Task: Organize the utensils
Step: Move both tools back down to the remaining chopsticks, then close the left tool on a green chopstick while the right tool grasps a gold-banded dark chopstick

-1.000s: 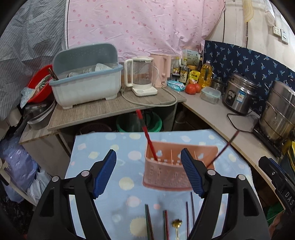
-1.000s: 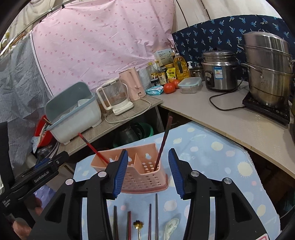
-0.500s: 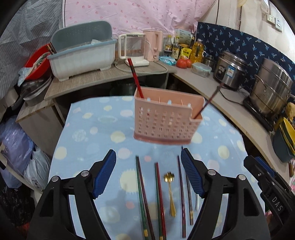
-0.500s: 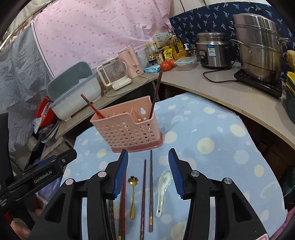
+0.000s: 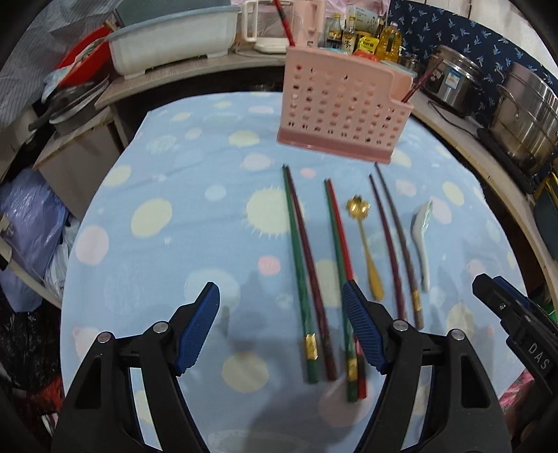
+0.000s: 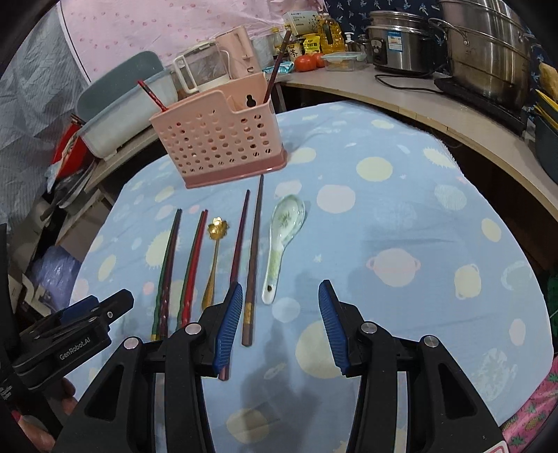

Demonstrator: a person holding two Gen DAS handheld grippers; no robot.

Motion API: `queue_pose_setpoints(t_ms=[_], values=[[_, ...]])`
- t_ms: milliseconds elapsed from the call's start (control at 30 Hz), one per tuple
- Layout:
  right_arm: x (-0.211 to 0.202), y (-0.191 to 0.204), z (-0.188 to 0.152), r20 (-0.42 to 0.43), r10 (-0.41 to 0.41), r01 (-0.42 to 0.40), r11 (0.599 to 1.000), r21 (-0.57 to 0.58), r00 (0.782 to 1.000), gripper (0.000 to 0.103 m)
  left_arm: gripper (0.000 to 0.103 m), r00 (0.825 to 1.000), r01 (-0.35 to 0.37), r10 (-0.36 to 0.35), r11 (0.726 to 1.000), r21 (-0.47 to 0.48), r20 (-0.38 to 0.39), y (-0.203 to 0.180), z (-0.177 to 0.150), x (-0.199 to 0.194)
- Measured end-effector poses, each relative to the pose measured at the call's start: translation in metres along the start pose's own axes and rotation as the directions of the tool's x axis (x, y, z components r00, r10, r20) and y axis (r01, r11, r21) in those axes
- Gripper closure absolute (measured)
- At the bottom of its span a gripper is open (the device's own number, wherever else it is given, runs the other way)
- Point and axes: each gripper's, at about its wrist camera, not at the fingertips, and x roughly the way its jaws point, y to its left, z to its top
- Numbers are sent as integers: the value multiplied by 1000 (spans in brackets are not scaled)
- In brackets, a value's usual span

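Pink perforated utensil caddy (image 5: 343, 104) standing upright toward the far edge of a table, divided into compartments, with one red chopstick (image 5: 284, 22) leaning out of its left end and one dark chopstick (image 6: 277, 66) leaning out of its right end. Laid in a row on the cloth just in front of the caddy, handles toward the camera: a green and dark-red chopstick pair (image 5: 303, 271), a green and red pair (image 5: 340, 265), a small gold spoon (image 5: 364, 244) with a flower-shaped bowl, a dark purple and brown pair (image 5: 396, 247), and a white ceramic soup spoon (image 6: 284, 240) with a green pattern at the right end of the row.

Left gripper (image 5: 280, 327) open wide with nothing between the blue pads, hovering above the near ends of the green chopsticks. Right gripper (image 6: 280, 324) open more narrowly, also empty, above bare cloth just right of the brown chopstick and near the soup spoon handle.

Light blue tablecloth (image 6: 401, 216) with pale yellow, pink and white spots covering the table. Behind, a wooden counter (image 6: 401, 90) curving round, carrying a grey dish rack (image 5: 171, 41), a clear kettle (image 6: 200, 71), a pink jug (image 6: 239, 52), bottles, tomatoes (image 6: 308, 62), a rice cooker (image 6: 397, 45) and a large steel steamer pot (image 6: 488, 48). Pink dotted curtain (image 6: 174, 31) on the back wall.
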Motion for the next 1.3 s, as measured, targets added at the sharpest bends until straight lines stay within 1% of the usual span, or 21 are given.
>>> queue_pose_setpoints(t_ms=[167, 300, 533, 633, 700, 800, 867, 933, 1033, 1100, 1133, 1167, 1200, 1300], values=[[8, -1, -21, -41, -7, 7, 1000, -12, 999, 58, 34, 1000, -16, 15, 1000, -2, -17, 9, -24, 6], [10, 1, -32, -58, -9, 8, 1000, -21, 998, 58, 34, 999, -9, 8, 1000, -5, -38, 12, -37, 9], [11, 5, -38, -64, -6, 4, 999, -33, 998, 58, 35, 999, -16, 17, 1000, 23, -40, 4, -42, 13], [13, 5, -39, -70, -7, 4, 999, -33, 998, 58, 38, 999, -10, 11, 1000, 28, -52, 0, -43, 17], [14, 5, -39, -71, -8, 6, 999, -34, 997, 58, 39, 998, -22, 25, 999, 44, -50, -3, -43, 19], [15, 6, -39, -73, -10, 7, 999, -36, 997, 58, 45, 998, -51, 54, 996, 72, -43, -5, -44, 21], [18, 7, -38, -76, -10, 7, 999, -41, 997, 58, 48, 998, -52, 55, 996, 74, -42, -4, -44, 20], [21, 8, -38, -84, -5, 2, 999, -45, 996, 58, 55, 997, -57, 60, 996, 73, -39, -1, -44, 20], [26, 14, -37, -89, 1, -7, 998, -62, 996, 62, 63, 997, -61, 64, 996, 69, -39, 1, -42, 20], [31, 18, -37, -91, 2, -10, 997, -77, 996, 71, 67, 997, -66, 69, 995, 71, -39, 2, -42, 20], [34, 20, -36, -95, 3, -11, 996, -85, 995, 73, 68, 997, -66, 69, 995, 71, -41, 2, -41, 20], [37, 22, -36, -98, 2, -12, 996, -92, 995, 78, 68, 997, -65, 69, 995, 71, -43, 2, -41, 20], [40, 24, -35, -101, 3, -13, 995, -96, 995, 81, 69, 997, -65, 68, 995, 71, -45, 2, -41, 21], [44, 27, -34, -93, -5, -5, 994, -108, 996, 82, 69, 996, -66, 70, 995, 75, -49, 1, -40, 21]])
